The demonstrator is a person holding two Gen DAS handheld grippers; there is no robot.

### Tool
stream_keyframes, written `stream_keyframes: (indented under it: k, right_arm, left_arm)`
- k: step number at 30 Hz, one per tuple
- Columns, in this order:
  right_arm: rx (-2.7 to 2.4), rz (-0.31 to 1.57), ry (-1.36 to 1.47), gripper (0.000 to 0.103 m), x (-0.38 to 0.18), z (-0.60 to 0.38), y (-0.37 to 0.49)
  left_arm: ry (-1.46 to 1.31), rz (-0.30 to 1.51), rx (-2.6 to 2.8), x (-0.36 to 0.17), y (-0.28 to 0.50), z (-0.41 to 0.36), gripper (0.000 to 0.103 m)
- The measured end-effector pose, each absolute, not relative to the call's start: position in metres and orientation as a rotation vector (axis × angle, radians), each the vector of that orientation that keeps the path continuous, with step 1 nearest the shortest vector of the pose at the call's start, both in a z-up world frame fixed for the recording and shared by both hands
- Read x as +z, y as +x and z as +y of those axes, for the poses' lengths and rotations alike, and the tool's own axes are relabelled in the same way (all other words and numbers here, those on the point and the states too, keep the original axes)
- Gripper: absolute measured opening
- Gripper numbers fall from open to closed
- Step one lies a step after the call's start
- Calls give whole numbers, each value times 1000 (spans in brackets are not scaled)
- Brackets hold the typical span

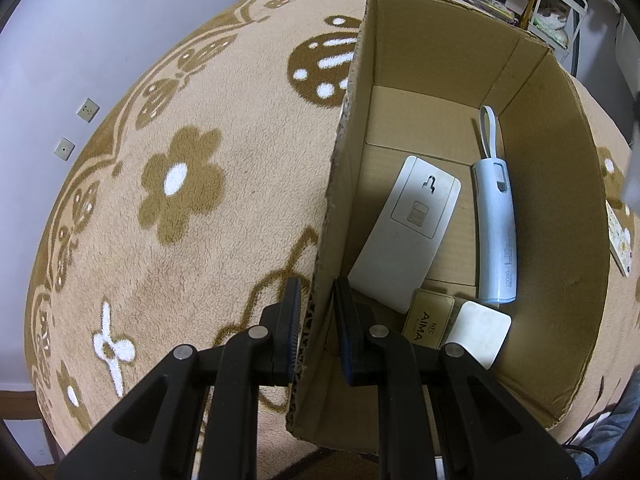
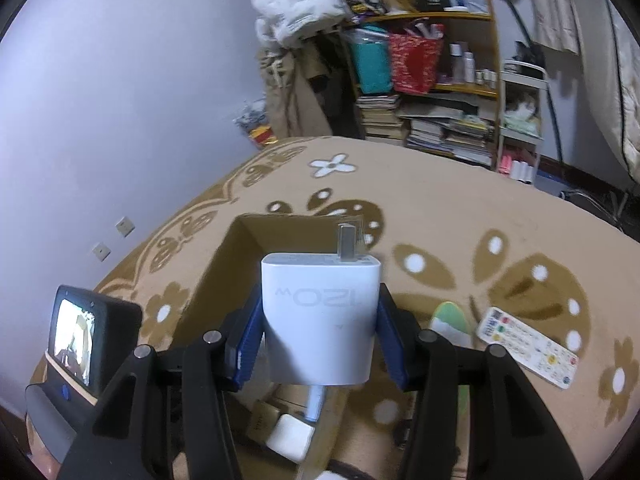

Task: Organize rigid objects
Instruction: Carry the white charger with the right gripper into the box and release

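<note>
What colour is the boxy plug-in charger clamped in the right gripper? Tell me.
White, with grey "120W" lettering; the right wrist view shows it best.

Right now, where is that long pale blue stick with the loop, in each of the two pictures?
Left wrist view: the pale blue stick lies inside the cardboard box, along its right wall, loop end pointing away.
Right wrist view: only a short piece of it shows low in the middle, under the white charger held in the right tongs.
Shared landmark: the small white square block beside its near end.
</note>
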State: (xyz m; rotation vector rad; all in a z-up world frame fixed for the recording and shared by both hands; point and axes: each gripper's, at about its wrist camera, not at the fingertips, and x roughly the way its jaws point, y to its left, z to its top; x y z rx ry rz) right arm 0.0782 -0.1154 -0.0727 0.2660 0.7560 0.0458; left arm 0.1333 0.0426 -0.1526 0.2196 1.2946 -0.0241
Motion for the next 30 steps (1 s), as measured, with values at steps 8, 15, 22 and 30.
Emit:
stream_keyframes:
  k: [8, 15, 22, 30]
  right_arm:
    - [101, 780, 233, 56, -83, -92, 82]
    - [116, 804, 268, 56, -99, -94, 84]
    - [110, 828, 282, 56, -111, -94, 87]
    - [96, 828, 257, 56, -111, -90, 88]
  left_arm:
    - [224, 1294, -22, -153, 133, 43, 16]
    - [224, 1295, -21, -154, 134, 43, 16]
    - [226, 1295, -20, -154, 133, 41, 16]
    - [229, 1294, -20, -154, 134, 41, 16]
